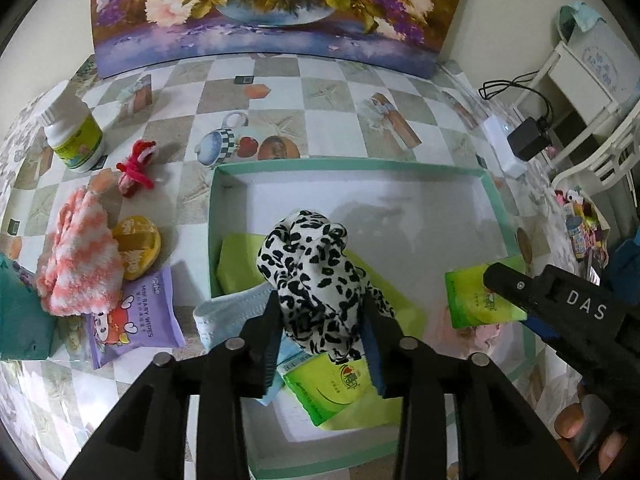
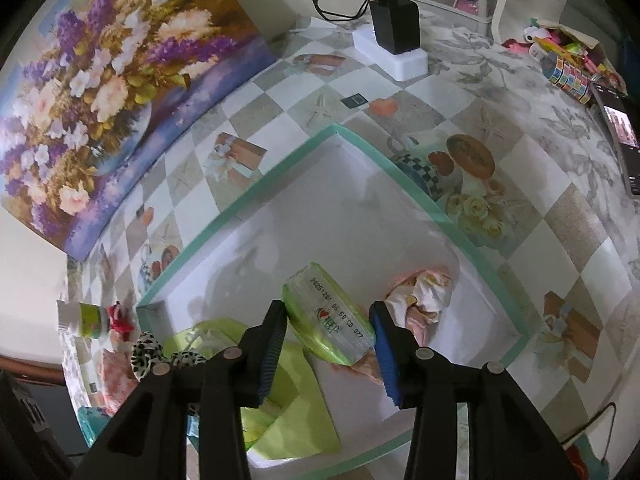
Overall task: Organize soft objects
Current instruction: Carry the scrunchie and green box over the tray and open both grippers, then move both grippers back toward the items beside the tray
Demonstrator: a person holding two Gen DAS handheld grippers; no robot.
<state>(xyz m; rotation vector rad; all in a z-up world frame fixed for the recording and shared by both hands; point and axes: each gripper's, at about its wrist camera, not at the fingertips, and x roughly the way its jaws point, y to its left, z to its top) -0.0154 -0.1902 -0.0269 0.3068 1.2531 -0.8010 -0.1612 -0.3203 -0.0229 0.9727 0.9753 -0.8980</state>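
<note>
Left gripper (image 1: 322, 320) pinching leopard-print cloth (image 1: 316, 268) above green-rimmed box (image 1: 348, 166) | right gripper (image 2: 330, 336) clamps green tissue pack (image 2: 328, 320) over that box | striped sock (image 1: 80, 264) outside, on the table.

Home living space, patterned vinyl tablecloth (image 1: 304, 92), floral painting (image 1: 260, 4) against wall, white chair (image 1: 592, 92), toys (image 2: 560, 52)
</note>
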